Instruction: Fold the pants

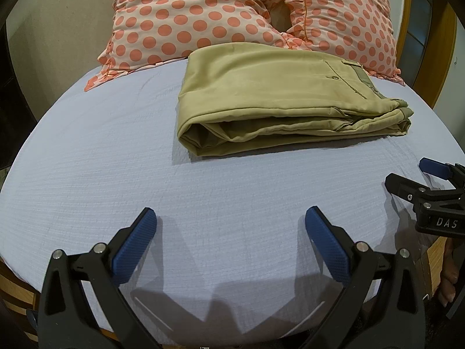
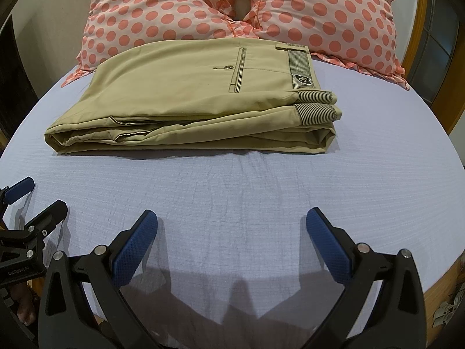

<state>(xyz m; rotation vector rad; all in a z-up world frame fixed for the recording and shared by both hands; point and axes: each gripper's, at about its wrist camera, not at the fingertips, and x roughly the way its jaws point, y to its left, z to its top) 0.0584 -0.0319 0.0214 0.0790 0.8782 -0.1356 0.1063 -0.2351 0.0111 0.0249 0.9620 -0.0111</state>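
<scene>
Lying folded into a compact khaki stack on the bed (image 1: 87, 151) just before the polka-dot pillows (image 1: 174, 14), the pants (image 1: 261, 99) look finished, with left tool (image 1: 231, 232) and right tool (image 2: 232, 232) both spread wide, empty, nearer than the pants.

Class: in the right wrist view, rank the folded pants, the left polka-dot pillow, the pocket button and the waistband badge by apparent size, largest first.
1. folded pants
2. left polka-dot pillow, partly cropped and hidden, so unsure
3. waistband badge
4. pocket button
</scene>
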